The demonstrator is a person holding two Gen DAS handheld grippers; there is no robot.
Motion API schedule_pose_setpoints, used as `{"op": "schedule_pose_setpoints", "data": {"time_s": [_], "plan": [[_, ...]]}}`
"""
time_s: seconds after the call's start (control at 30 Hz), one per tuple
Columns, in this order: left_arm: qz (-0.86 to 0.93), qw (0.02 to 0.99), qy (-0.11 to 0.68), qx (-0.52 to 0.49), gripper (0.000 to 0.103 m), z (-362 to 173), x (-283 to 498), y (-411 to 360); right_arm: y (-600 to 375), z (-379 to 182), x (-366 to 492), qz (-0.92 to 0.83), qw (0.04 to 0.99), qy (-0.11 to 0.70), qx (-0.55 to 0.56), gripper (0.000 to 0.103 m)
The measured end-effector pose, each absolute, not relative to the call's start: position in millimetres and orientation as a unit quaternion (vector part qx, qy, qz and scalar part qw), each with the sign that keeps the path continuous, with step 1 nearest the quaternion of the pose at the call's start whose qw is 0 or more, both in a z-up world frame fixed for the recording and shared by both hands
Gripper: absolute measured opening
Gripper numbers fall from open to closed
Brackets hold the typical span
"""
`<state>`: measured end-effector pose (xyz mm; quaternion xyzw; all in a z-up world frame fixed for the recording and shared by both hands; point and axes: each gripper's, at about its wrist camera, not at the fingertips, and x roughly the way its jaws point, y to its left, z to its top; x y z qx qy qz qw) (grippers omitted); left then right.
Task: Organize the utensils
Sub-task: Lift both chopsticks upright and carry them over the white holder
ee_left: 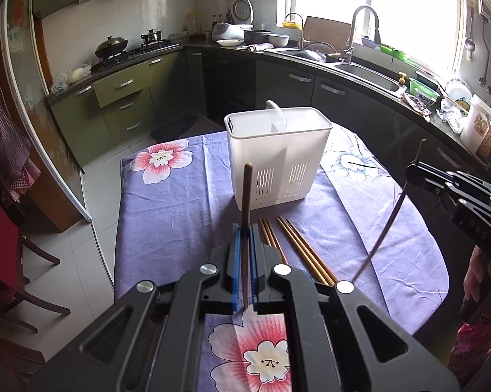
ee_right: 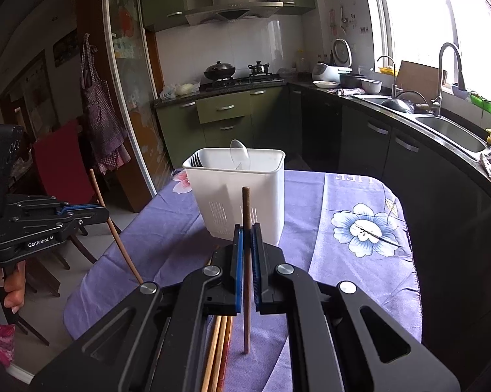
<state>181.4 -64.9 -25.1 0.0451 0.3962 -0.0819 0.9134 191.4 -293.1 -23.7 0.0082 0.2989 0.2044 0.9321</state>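
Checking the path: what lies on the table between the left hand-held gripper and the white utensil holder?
In the left wrist view, loose chopsticks lie on the purple cloth between the left hand-held gripper and the white utensil holder.

Lower ends of both held chopsticks sit behind gripper bodies: left one [ee_left: 246, 225] vanishes between the blue pads, right one [ee_right: 246, 261] likewise partly covered. Loose chopsticks [ee_left: 297, 248] near the table's front edge run under the left gripper [ee_left: 244, 228], near ends hidden; in right wrist view they're cut by the bottom edge. Caddy [ee_left: 278, 160] contents mostly hidden by its wall; dark fork tines [ee_right: 196, 158] and spoon [ee_left: 276, 116] only partly showing. Countertop items at far right too small, blurred to ID.
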Motion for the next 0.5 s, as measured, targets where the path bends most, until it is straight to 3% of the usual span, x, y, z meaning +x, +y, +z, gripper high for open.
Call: {"op": "schedule_pose_setpoints", "data": {"time_s": [0.5], "plan": [[-0.108,0.919,0.377,0.034,0.005,23,205,-75,-280,48,218,0.212,0.942,0.26,0.006,0.006]]}}
